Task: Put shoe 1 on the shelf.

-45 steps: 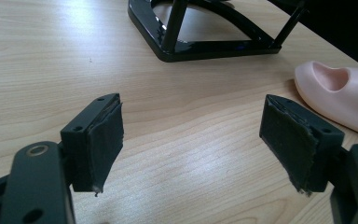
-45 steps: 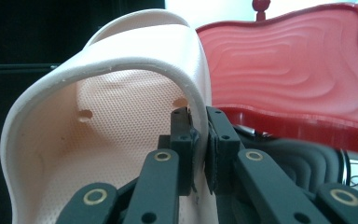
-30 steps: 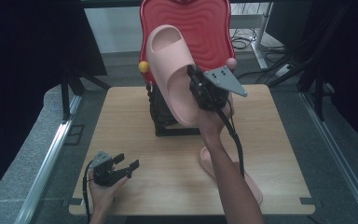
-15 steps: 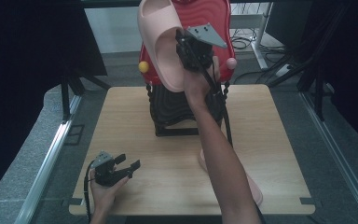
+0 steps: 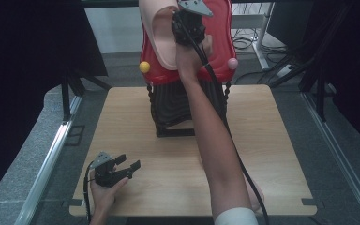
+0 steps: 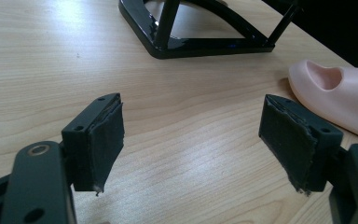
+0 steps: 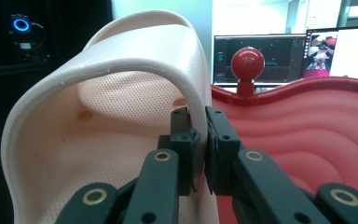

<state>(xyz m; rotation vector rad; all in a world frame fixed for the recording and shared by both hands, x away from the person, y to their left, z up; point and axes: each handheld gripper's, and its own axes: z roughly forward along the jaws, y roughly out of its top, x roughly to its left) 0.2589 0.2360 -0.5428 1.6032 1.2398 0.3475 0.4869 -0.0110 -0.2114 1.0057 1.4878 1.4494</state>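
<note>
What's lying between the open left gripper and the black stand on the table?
Nothing: in the high view, bare wooden tabletop separates the left gripper from the black stand; the left gripper view shows the same.

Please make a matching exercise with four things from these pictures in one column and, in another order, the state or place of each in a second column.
1. left tongs
2. right tongs
3. second slipper
4. yellow ball

a. lies flat on the table
b. shut on the pink slipper
c. open, holding nothing
d. sits at the red rack's left edge

Pairs: 1-c, 2-b, 3-a, 4-d
</note>
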